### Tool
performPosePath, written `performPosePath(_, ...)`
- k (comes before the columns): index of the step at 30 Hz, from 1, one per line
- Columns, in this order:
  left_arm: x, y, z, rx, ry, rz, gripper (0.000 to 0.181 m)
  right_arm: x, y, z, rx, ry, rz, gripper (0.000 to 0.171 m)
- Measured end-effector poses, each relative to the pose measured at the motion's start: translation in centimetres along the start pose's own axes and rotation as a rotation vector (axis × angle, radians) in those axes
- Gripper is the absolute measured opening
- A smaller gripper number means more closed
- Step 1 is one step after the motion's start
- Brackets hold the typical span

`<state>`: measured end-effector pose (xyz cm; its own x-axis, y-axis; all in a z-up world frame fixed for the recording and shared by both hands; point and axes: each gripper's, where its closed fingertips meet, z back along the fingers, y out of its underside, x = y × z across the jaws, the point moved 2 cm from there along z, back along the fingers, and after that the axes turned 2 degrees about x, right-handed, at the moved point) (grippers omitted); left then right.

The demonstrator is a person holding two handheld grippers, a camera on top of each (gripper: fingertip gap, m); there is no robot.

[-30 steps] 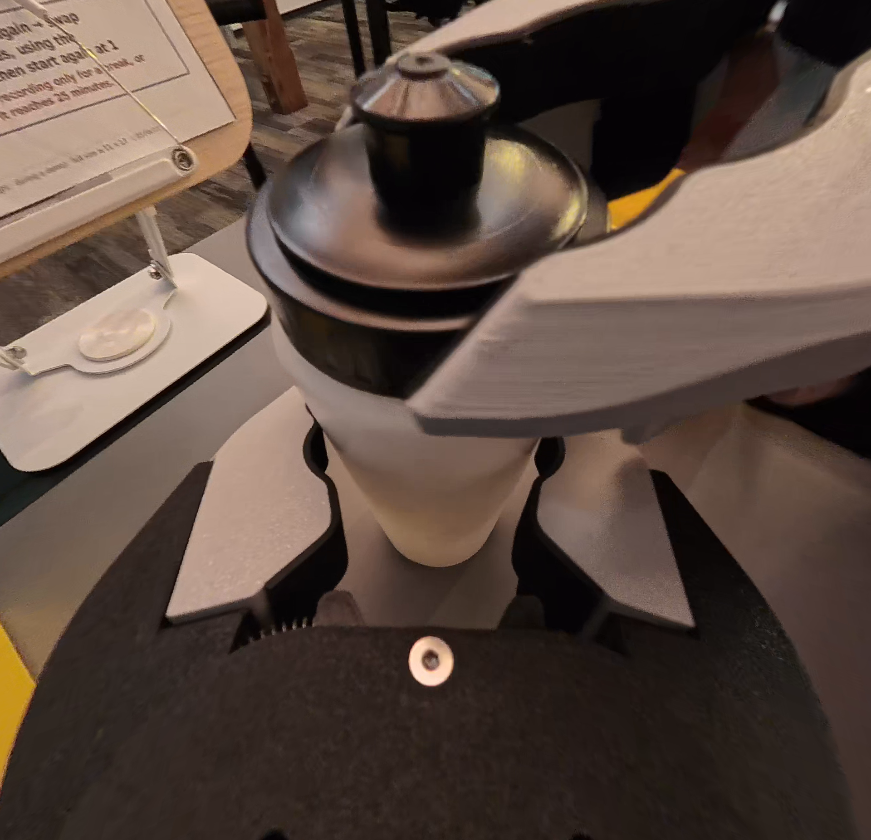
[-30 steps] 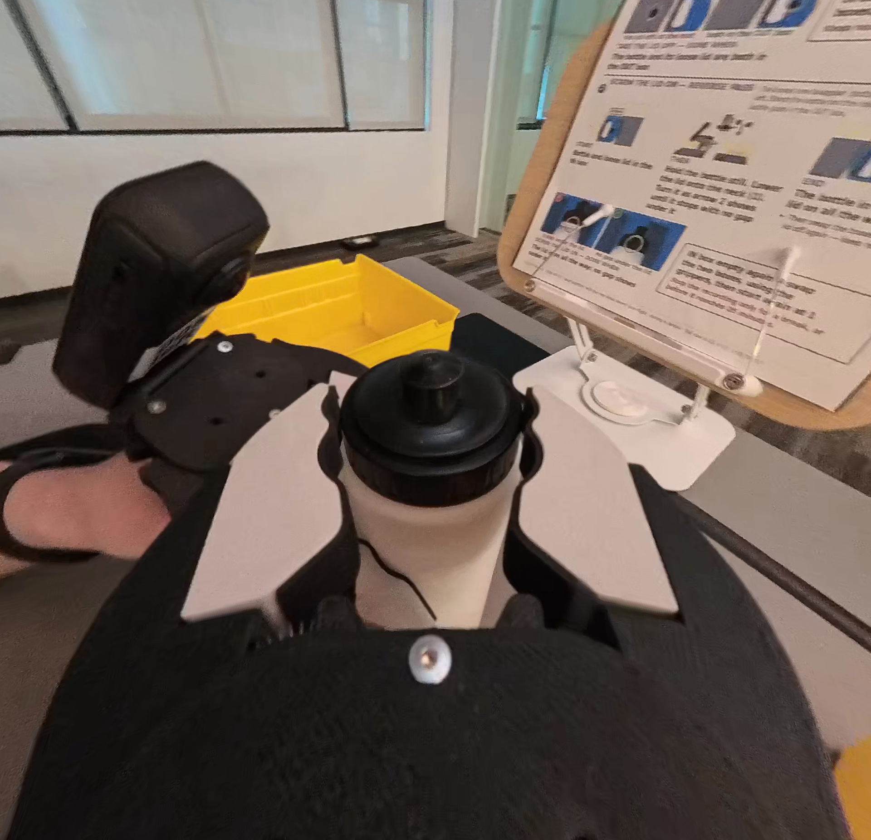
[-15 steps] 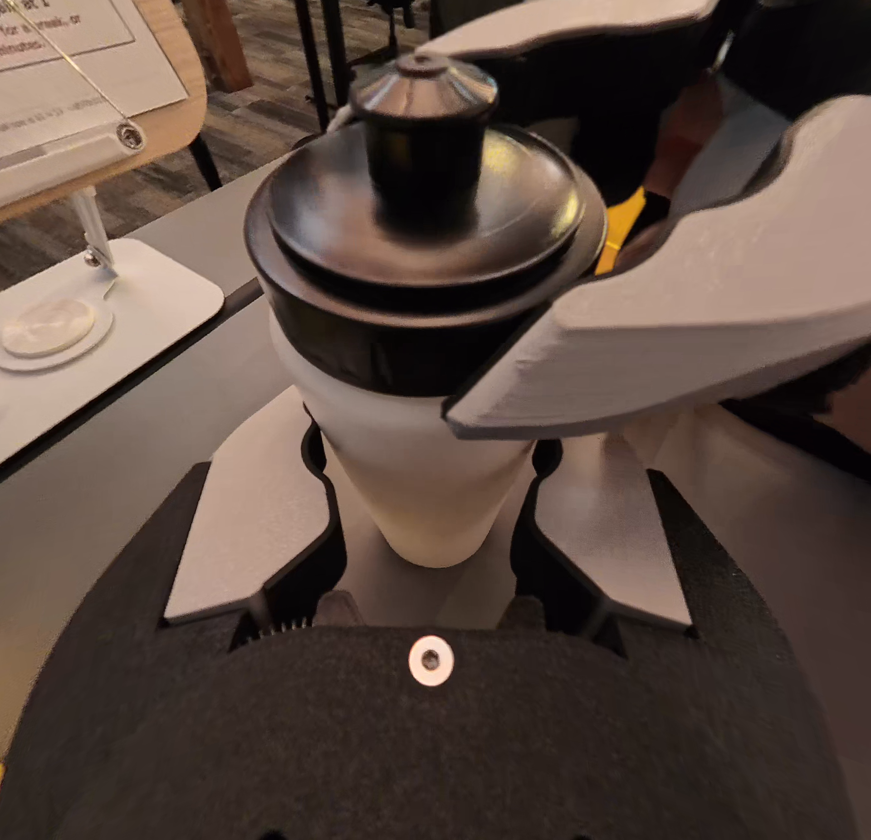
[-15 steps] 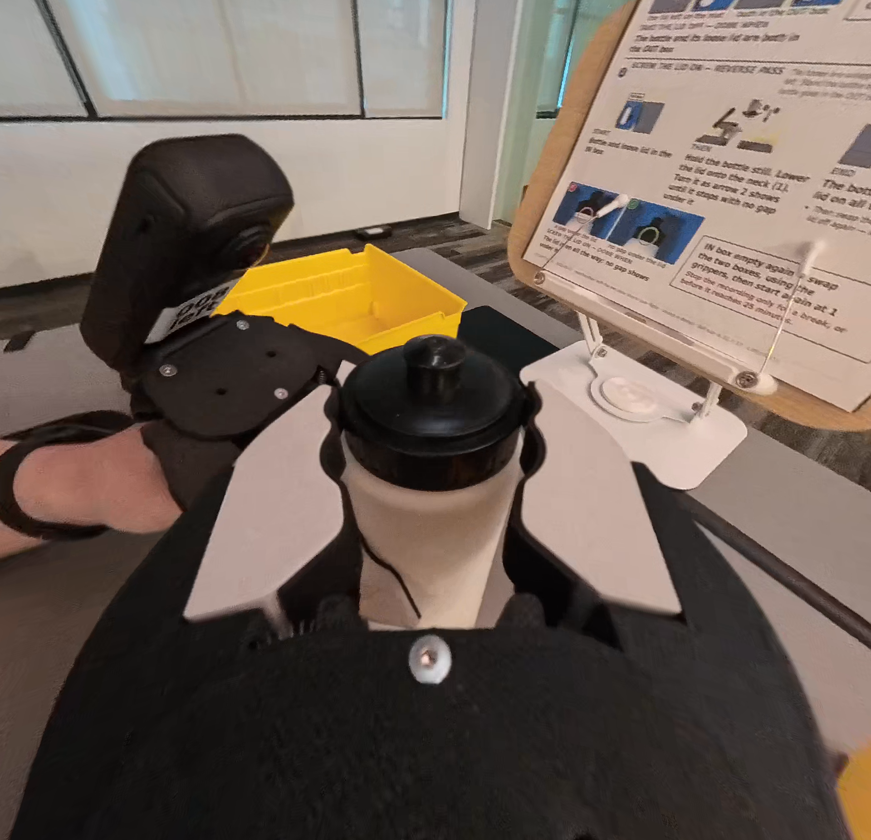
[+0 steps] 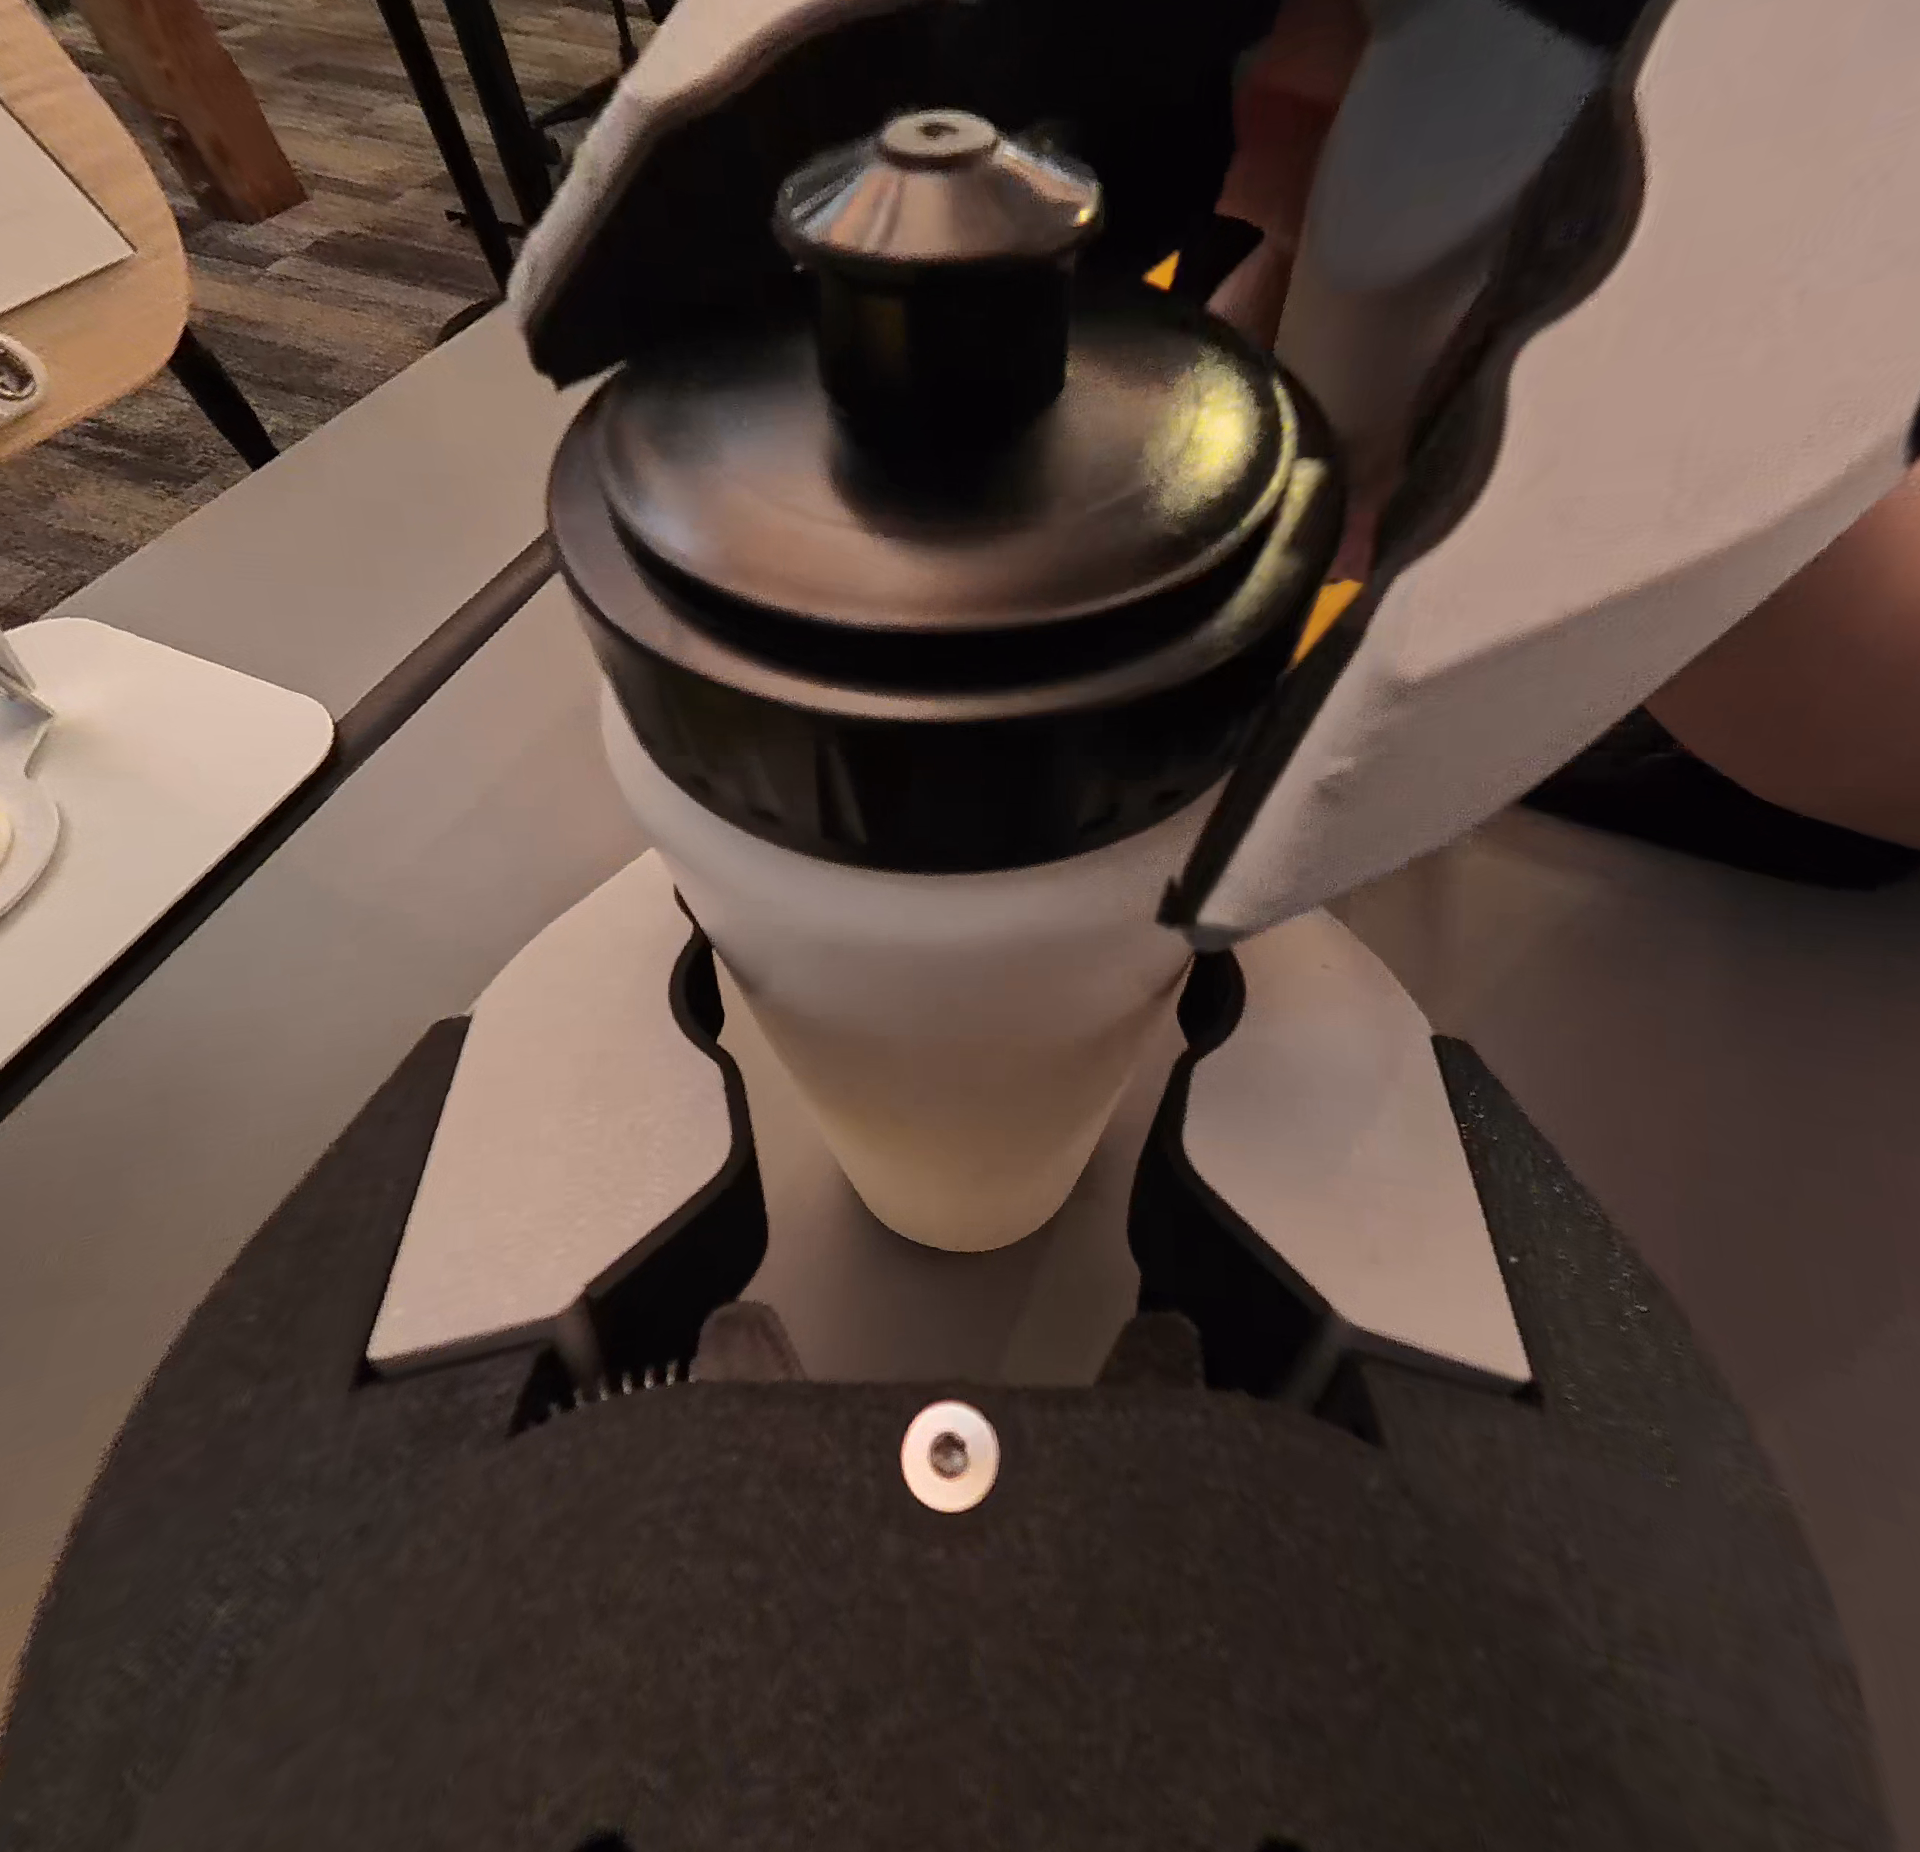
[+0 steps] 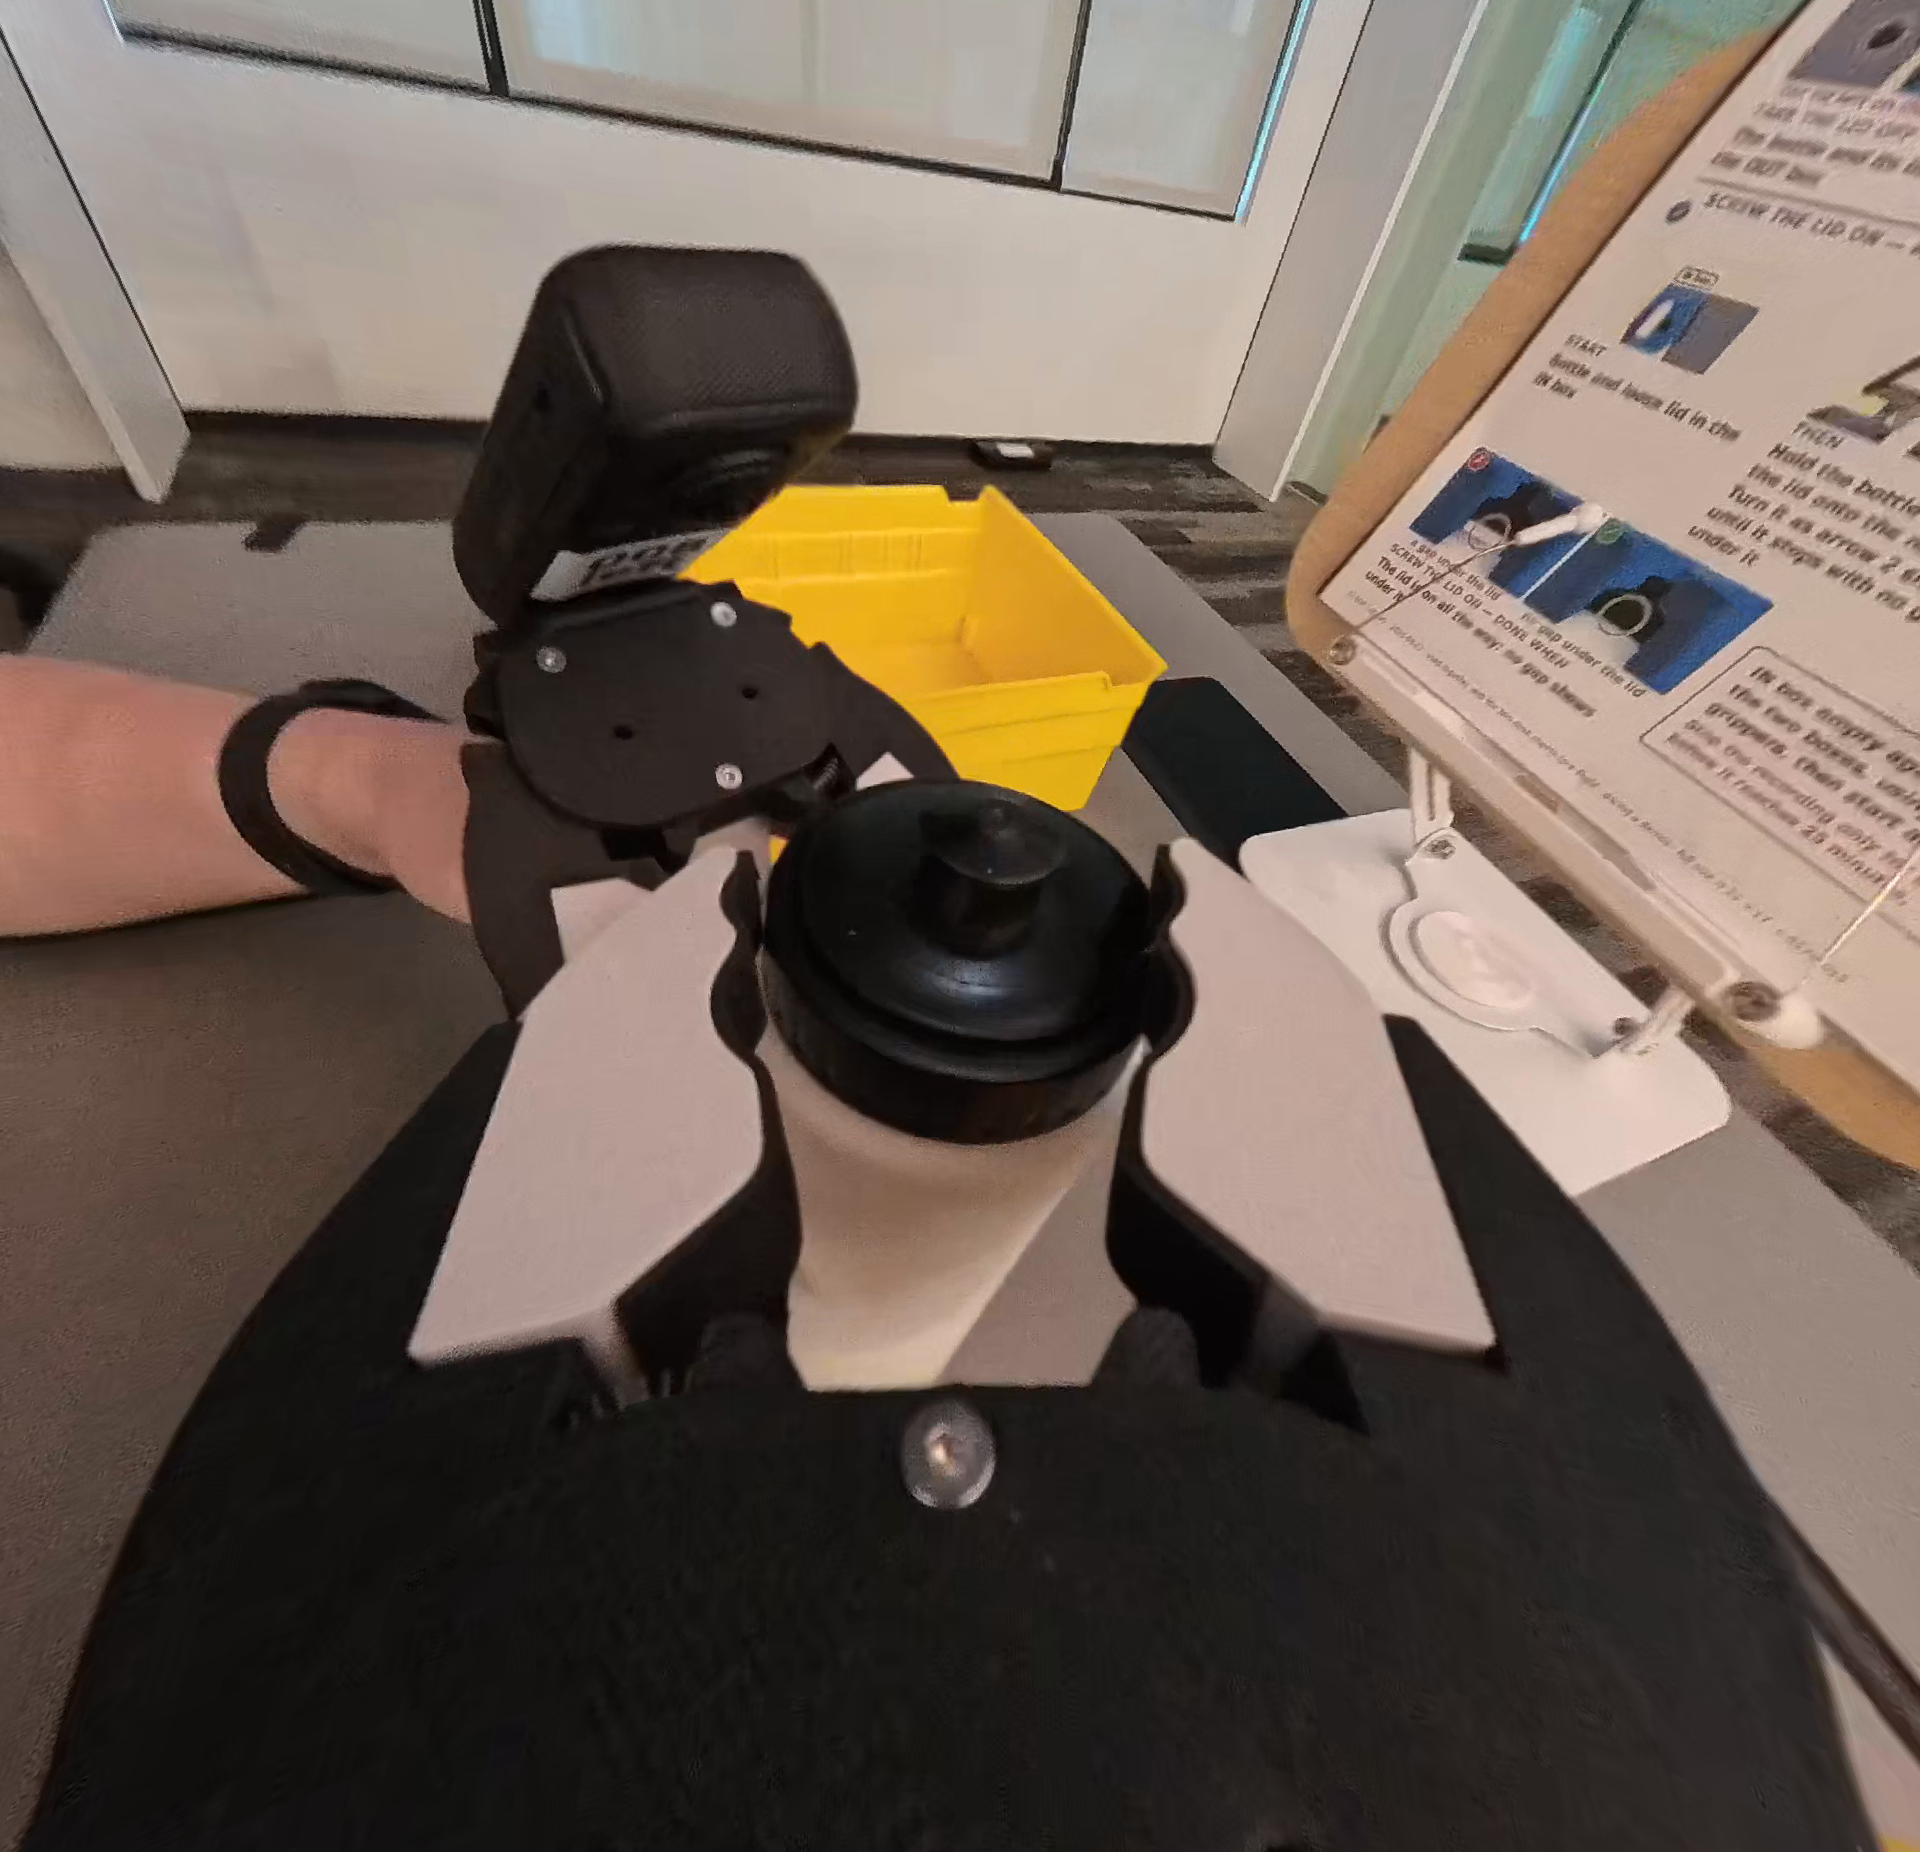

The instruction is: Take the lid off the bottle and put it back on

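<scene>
1. The left gripper point(image 5: 951, 981) had its jaws closed on the white body of the bottle point(image 5: 935, 1023).
2. The right gripper point(image 6: 951, 961) had its jaws clamped on the black lid point(image 6: 961, 971).
3. A bare forearm point(image 6: 125, 784) with a black wristband point(image 6: 255, 784) reached behind the left gripper.

This is looking like an office or lab space fitted out for recording bench work. A plain grey table point(image 6: 260, 1054) is sitting in the near ground, and a yellow plastic bin point(image 6: 935, 639) is resting on it farther off. To the right, a printed instruction sheet point(image 6: 1704, 555) is leaning on a wooden board held by a white stand point(image 6: 1475, 1013). Along the far wall, large glazed panels point(image 6: 779, 36) in white frames are running above wood-pattern flooring point(image 6: 1195, 493), and in the left wrist view dark chair and desk legs point(image 5: 457, 109) are standing on similar flooring.
</scene>
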<state>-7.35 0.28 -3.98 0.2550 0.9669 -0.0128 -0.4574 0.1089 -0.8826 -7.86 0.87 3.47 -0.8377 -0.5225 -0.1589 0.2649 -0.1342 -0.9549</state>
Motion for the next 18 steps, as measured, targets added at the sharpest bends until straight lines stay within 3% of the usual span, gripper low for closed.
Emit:
performPosePath(3,-0.14,0.04,0.05,-0.002,0.023,-0.018,0.088,0.18,0.23,0.14,0.042,0.014,0.071,0.073)
performPosePath(11,-0.32,0.06,0.04,-0.009,0.036,-0.042,0.088,-0.07,0.37,0.36,0.039,-0.037,-0.019,0.081)
performPosePath(18,-0.12,-0.08,-0.2,-0.049,0.005,-0.033,0.092,-0.02,0.33,0.02,0.006,-0.033,-0.049,0.077)
